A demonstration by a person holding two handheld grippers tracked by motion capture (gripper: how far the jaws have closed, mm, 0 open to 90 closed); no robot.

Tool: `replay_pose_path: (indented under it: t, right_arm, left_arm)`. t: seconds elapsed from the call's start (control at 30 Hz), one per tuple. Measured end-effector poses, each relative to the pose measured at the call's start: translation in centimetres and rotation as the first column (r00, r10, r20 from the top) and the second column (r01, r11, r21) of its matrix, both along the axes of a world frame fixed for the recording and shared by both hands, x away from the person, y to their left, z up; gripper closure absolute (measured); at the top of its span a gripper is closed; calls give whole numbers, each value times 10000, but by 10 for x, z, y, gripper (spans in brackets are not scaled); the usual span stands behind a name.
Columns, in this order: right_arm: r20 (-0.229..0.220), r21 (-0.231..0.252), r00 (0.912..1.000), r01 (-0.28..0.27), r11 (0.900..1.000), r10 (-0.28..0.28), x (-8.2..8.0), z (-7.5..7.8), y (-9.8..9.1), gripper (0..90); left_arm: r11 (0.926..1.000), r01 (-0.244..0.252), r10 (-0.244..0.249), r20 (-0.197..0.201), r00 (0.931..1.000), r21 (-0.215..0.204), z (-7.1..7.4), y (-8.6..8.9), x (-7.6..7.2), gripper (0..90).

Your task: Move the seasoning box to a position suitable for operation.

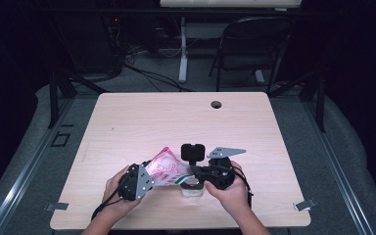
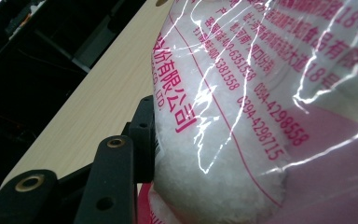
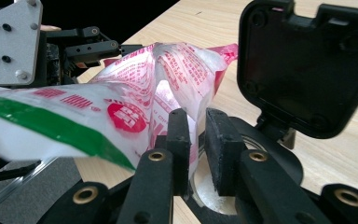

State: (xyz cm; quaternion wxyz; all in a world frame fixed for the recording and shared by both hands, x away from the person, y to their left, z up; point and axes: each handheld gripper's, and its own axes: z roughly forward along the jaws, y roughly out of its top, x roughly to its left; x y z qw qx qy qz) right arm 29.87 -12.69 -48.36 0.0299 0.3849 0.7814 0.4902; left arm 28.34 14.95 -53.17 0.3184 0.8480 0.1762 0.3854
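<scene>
Folding chair [image 1: 254, 44], cables [image 1: 147, 73], prob. desk legs [image 1: 182, 49].

A light wooden table [image 1: 127, 122] with rounded corners and a round cable hole [image 1: 216, 104] near its far edge stands on grey carpet [image 1: 342, 161]. Beyond the far edge stand a black folding chair [image 1: 254, 44] and the white leg of a second desk [image 1: 182, 49], with cables [image 1: 147, 73] on the floor. Metal rails [image 1: 24, 166] flank both sides. The surroundings are dark.

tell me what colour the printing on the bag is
Pink-red lettering on the clear bag, clearest in the left gripper view.
</scene>
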Motion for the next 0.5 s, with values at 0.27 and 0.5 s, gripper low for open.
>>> replay_pose_path:
  t: [0.27, 0.5]
  right_arm:
    - [305, 88, 9993, 228, 9997, -230, -6, 9, -10, 798]
    - [387, 99, 9986, 346, 9994, -350, -11, 13, -18, 793]
  left_arm:
    - [9997, -70, 66, 156, 9999, 240, -1, -2, 4, 581]
    - [9994, -151, 145, 176, 9997, 302, -1, -2, 10, 581]
